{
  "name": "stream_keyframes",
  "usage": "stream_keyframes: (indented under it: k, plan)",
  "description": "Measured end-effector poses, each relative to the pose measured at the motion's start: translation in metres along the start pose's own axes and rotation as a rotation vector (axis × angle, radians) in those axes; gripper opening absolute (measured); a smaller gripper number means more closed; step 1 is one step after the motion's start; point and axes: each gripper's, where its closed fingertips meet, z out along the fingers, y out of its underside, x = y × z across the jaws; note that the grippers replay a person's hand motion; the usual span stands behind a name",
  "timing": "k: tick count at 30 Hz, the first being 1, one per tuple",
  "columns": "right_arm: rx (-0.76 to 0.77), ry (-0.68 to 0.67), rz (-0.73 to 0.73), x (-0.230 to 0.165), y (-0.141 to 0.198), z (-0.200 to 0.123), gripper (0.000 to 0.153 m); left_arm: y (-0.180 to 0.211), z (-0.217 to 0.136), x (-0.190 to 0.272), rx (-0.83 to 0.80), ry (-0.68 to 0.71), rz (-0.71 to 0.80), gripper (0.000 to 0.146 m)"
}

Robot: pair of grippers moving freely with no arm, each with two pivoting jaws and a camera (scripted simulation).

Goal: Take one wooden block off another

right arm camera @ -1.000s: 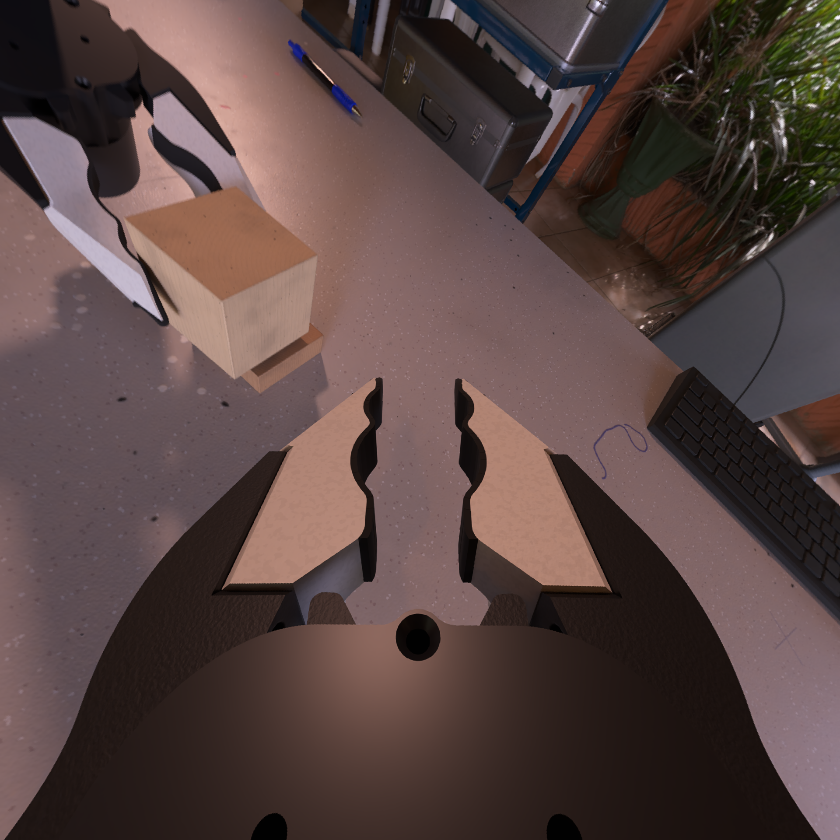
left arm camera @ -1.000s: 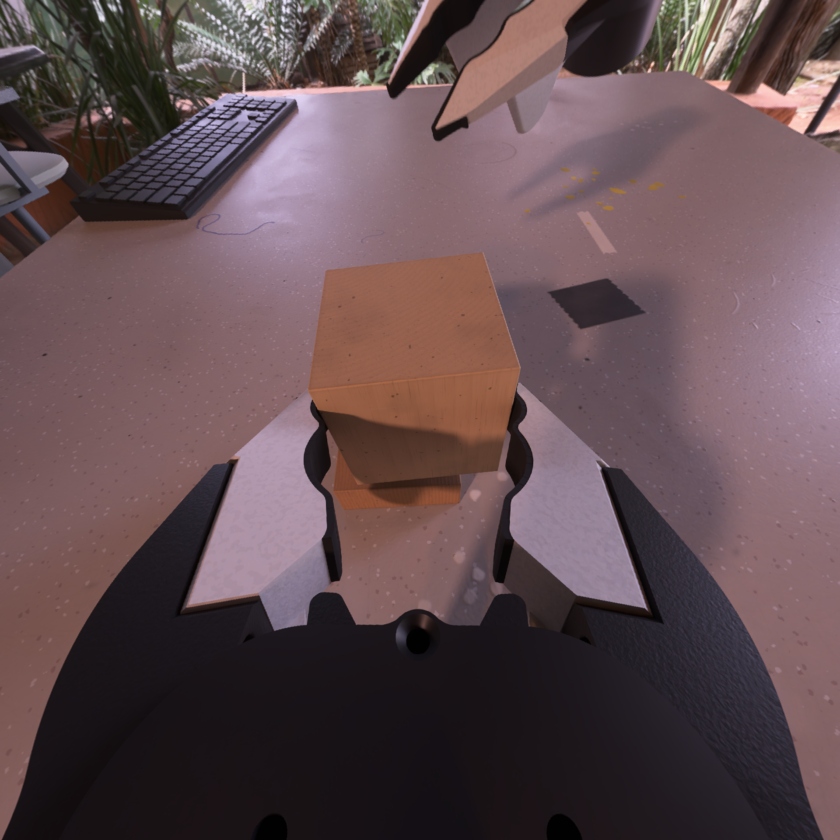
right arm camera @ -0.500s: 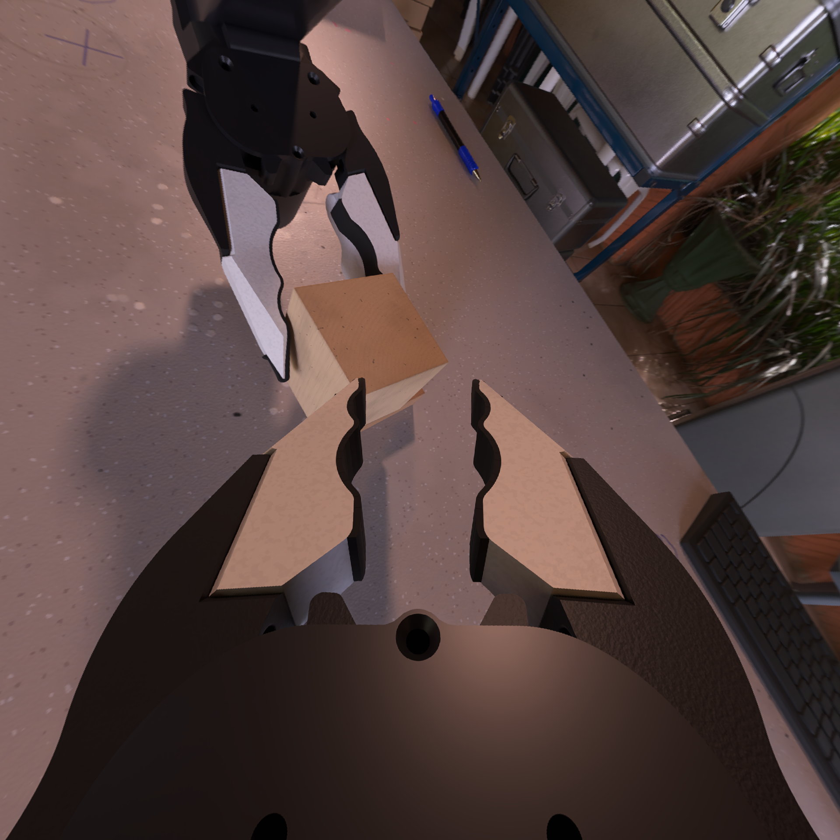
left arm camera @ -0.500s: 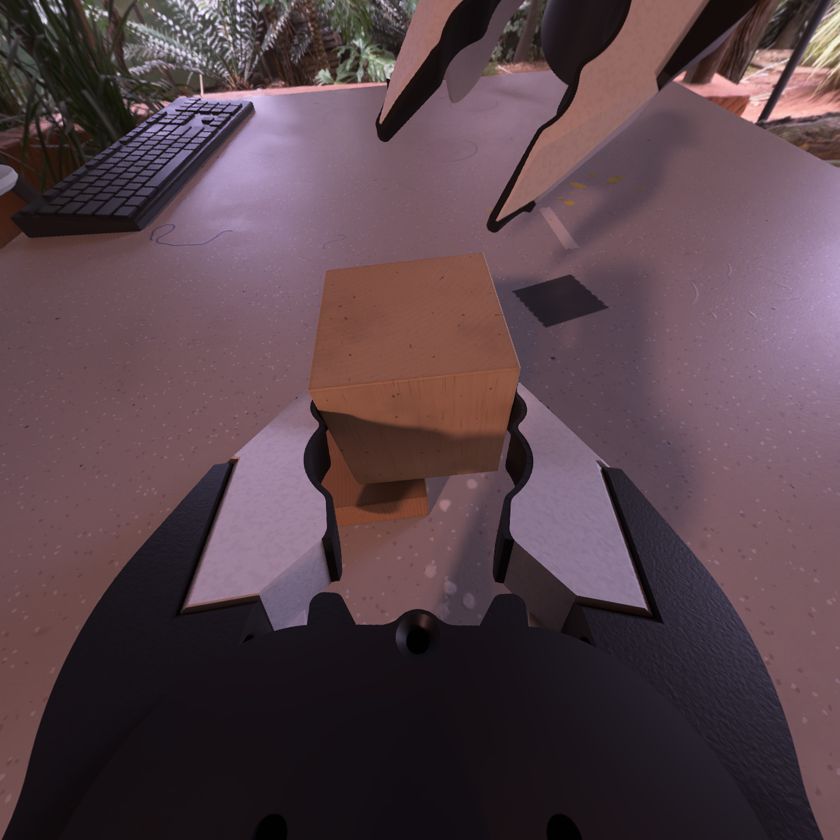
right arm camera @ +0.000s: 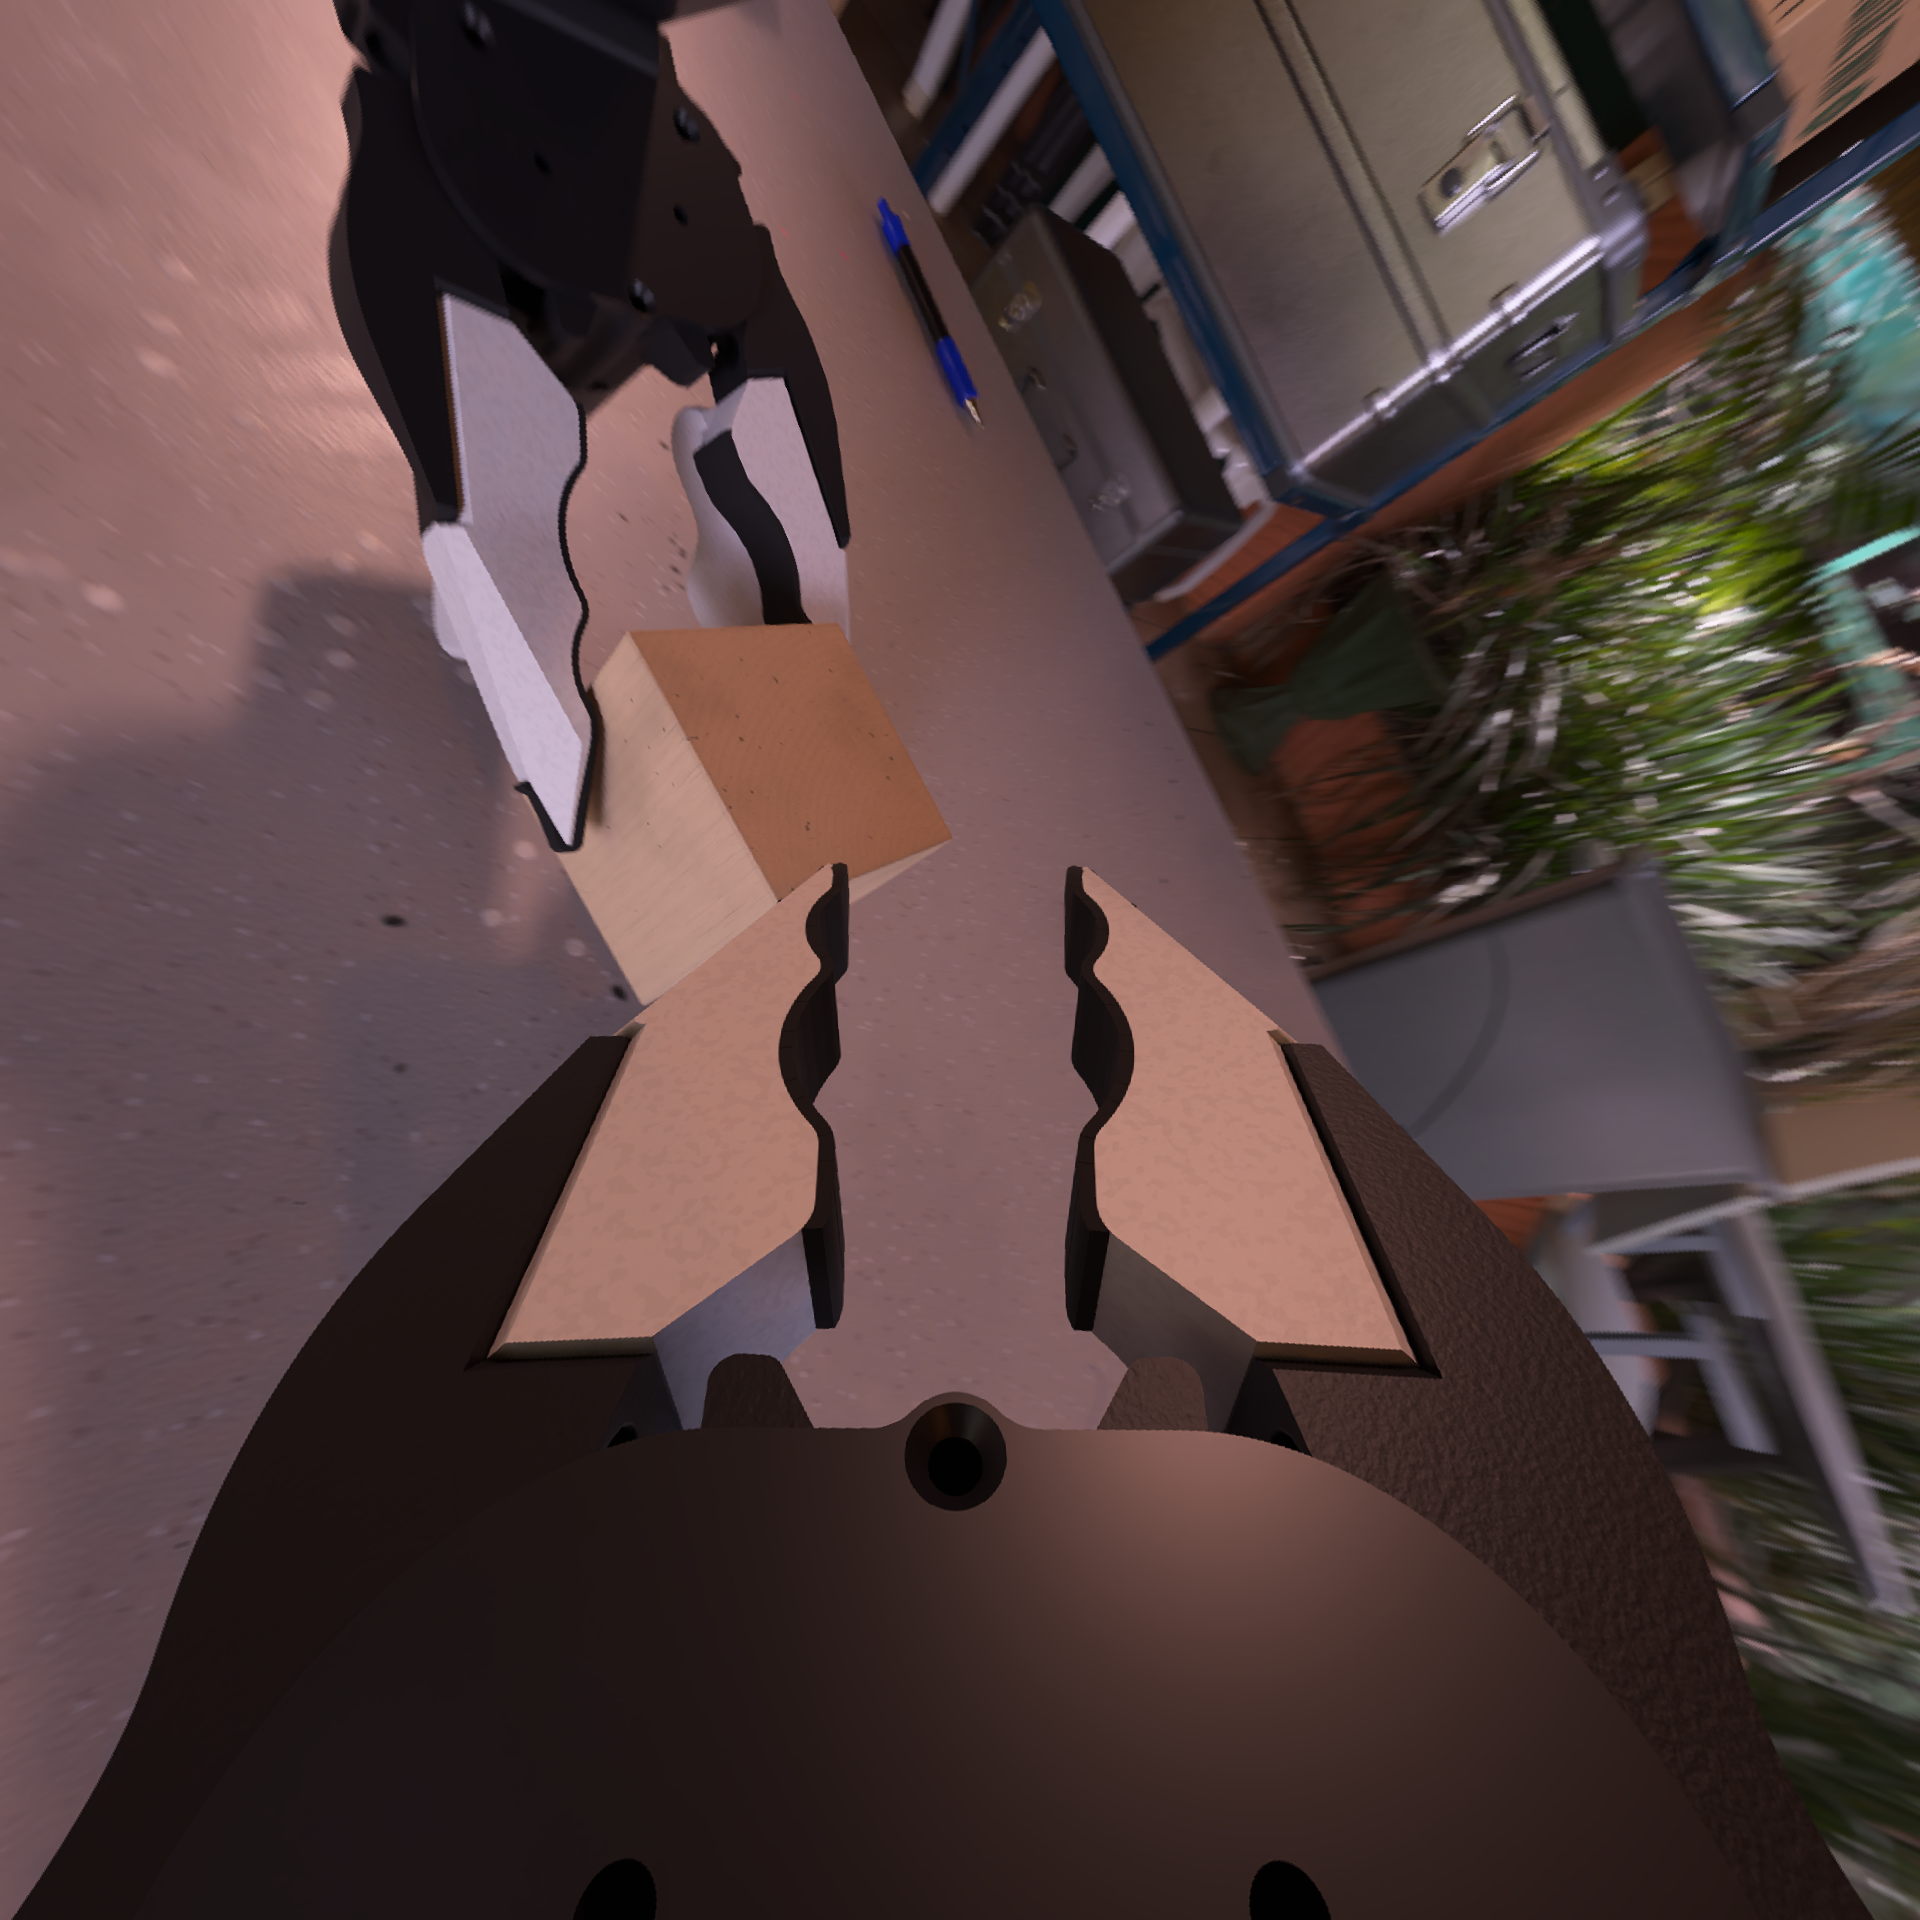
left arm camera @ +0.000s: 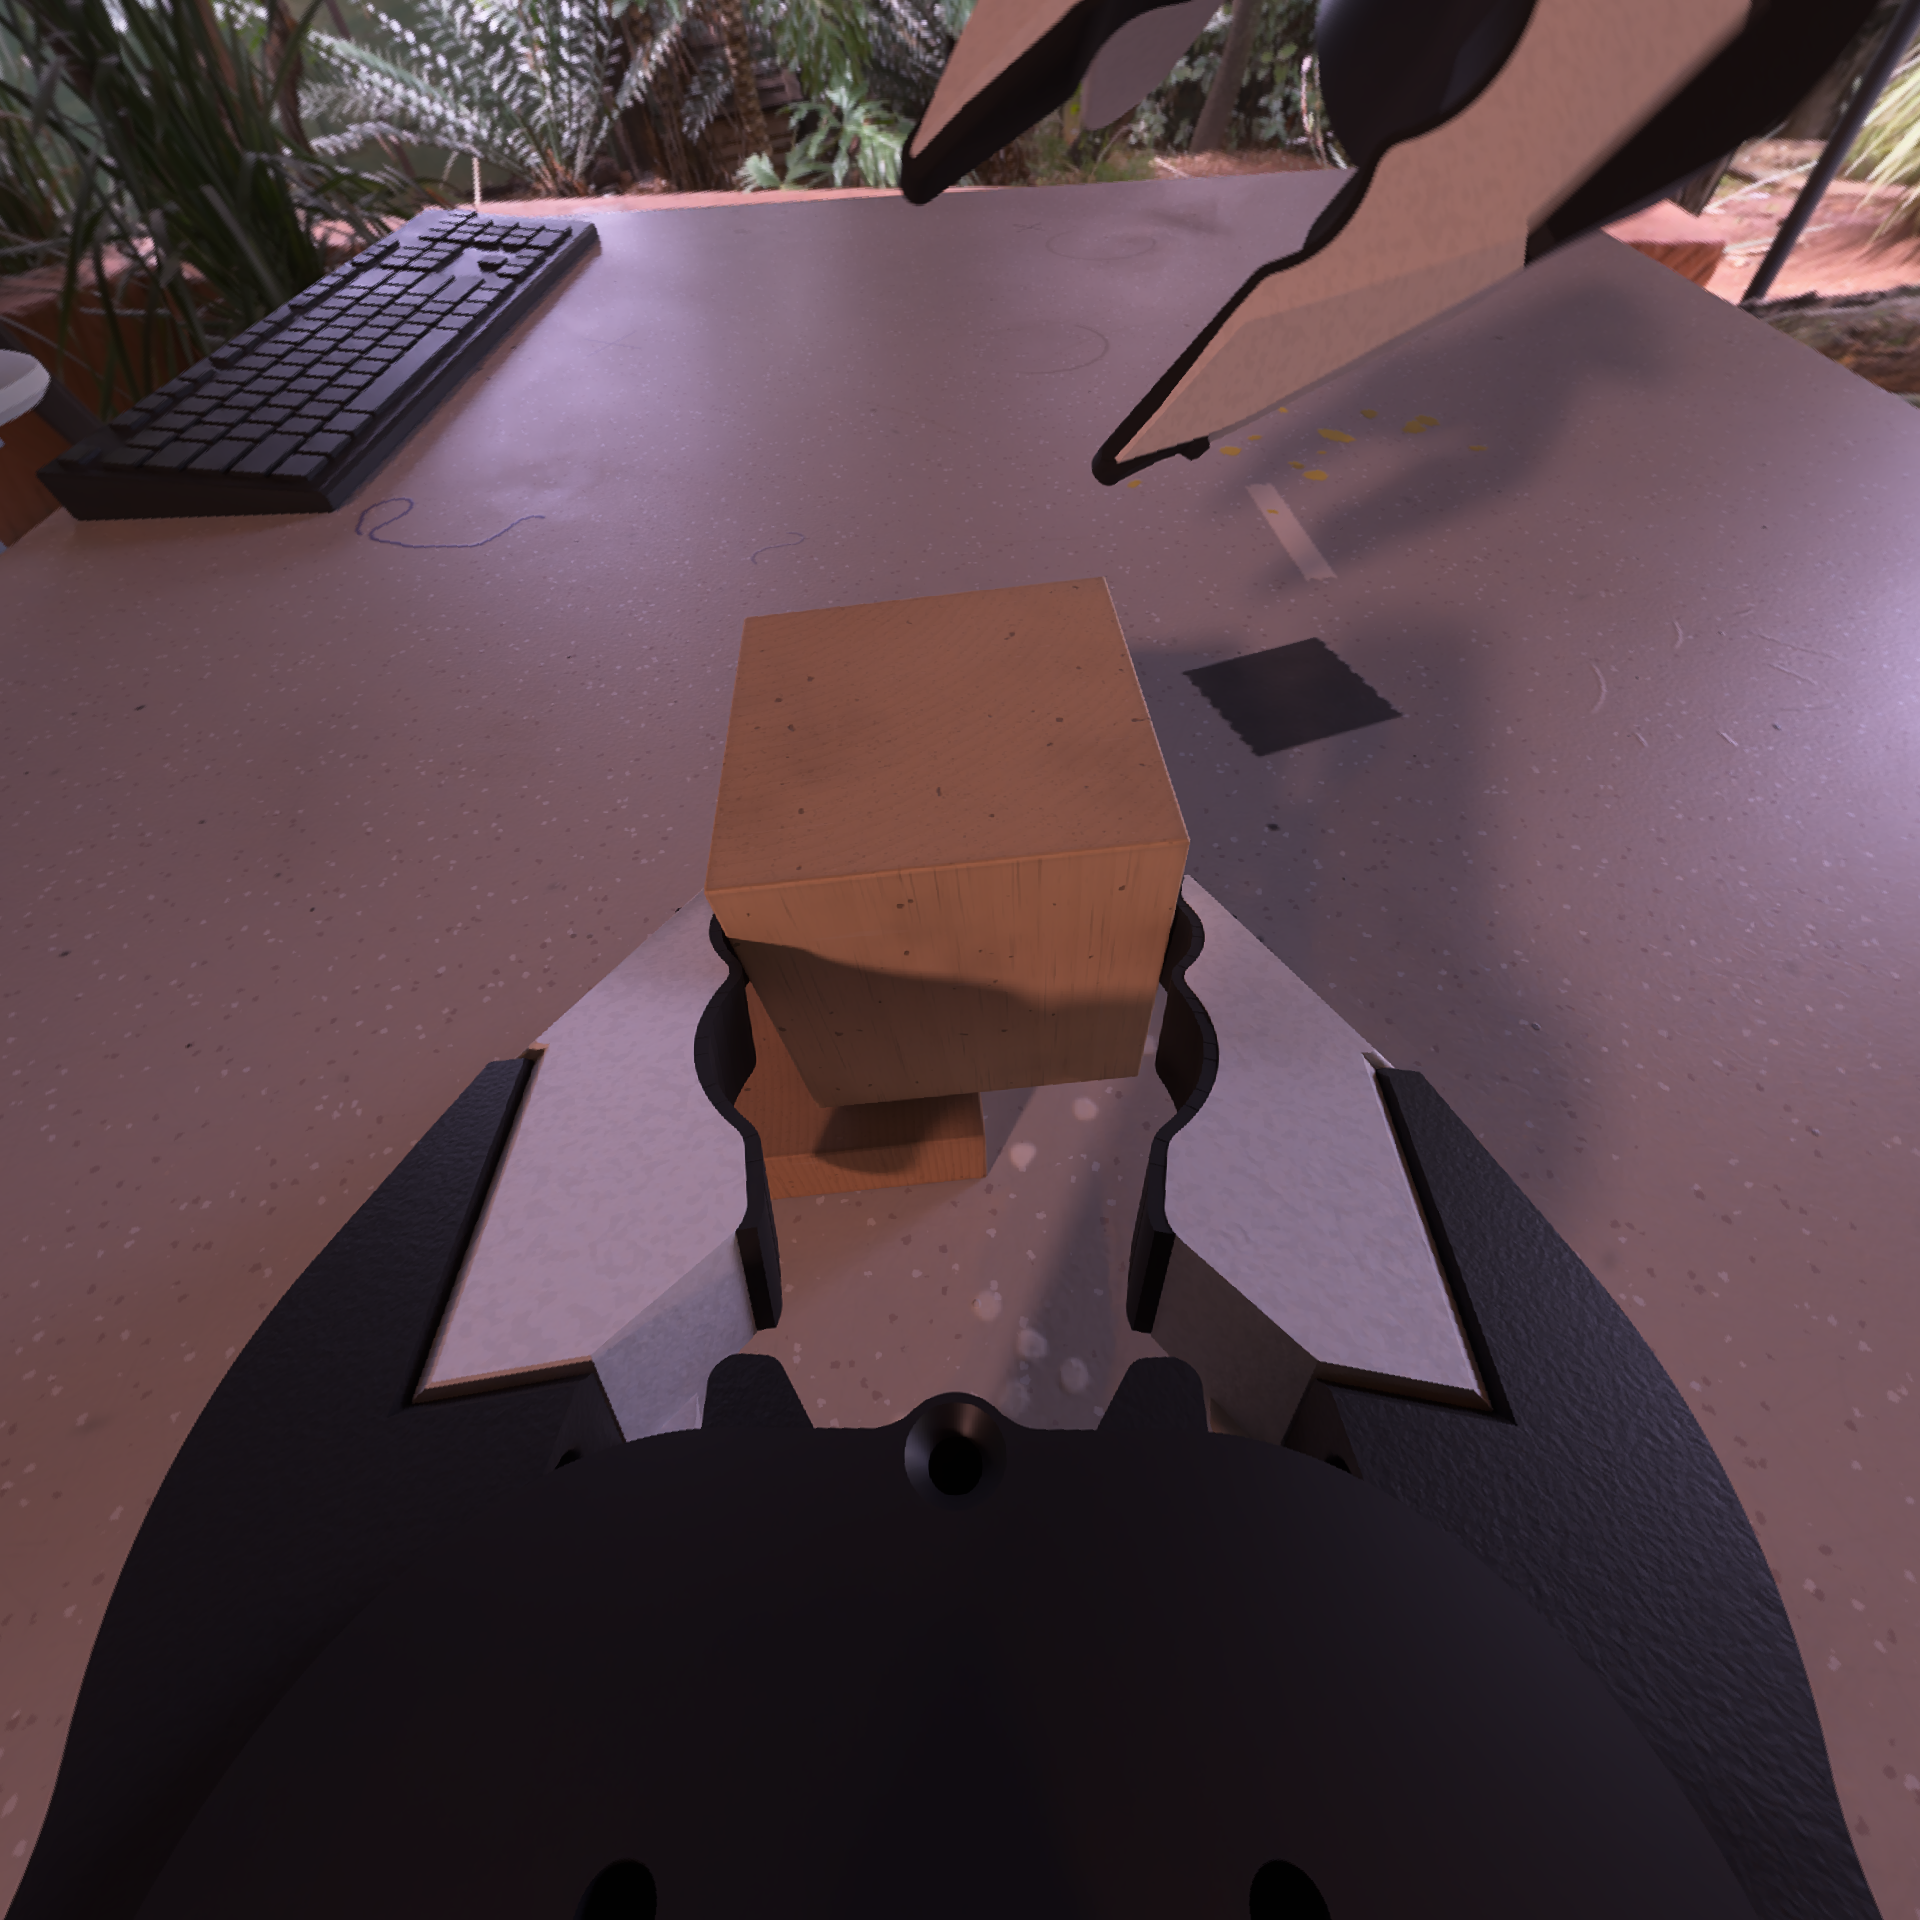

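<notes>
My left gripper [left arm camera: 951, 914] is shut on a large wooden cube [left arm camera: 945, 790] and holds it above the table. A smaller, flat wooden block [left arm camera: 873, 1153] lies on the table below it, offset to the left and apart from the cube. My right gripper [right arm camera: 956, 883] is open and empty, hovering just beyond the cube [right arm camera: 769, 748]. In the right wrist view the left gripper [right arm camera: 686, 727] clamps the cube's sides, and the flat block is hidden. The right gripper [left arm camera: 1013, 332] shows at the top of the left wrist view.
A black keyboard [left arm camera: 332, 364] lies at the table's far left. A dark square patch [left arm camera: 1294, 696] and a white tape strip [left arm camera: 1288, 530] mark the table to the right. A blue pen [right arm camera: 930, 312] lies near the edge by metal cases [right arm camera: 1403, 260]. Plants surround the table.
The flat block has slid left and lower under the held cube, so the cube has moved off it. My right gripper has swung round toward the cube and opened wider.
</notes>
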Motion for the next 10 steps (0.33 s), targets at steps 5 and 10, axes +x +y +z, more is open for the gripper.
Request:
stream_keyframes:
  k: [5, 10]
  plan:
    - [-0.1, 0.176, -0.262, -0.0026, -0.0046, 0.0034, 0.024, -0.0002, -0.0014, -0.0043, 0.005, -0.019, -0.034, 0.079]
    - [-0.113, 0.225, -0.312, -0.0048, -0.0049, 0.0101, 0.006, 0.0009, -0.0033, -0.0076, 0.004, -0.025, -0.073, 0.079]
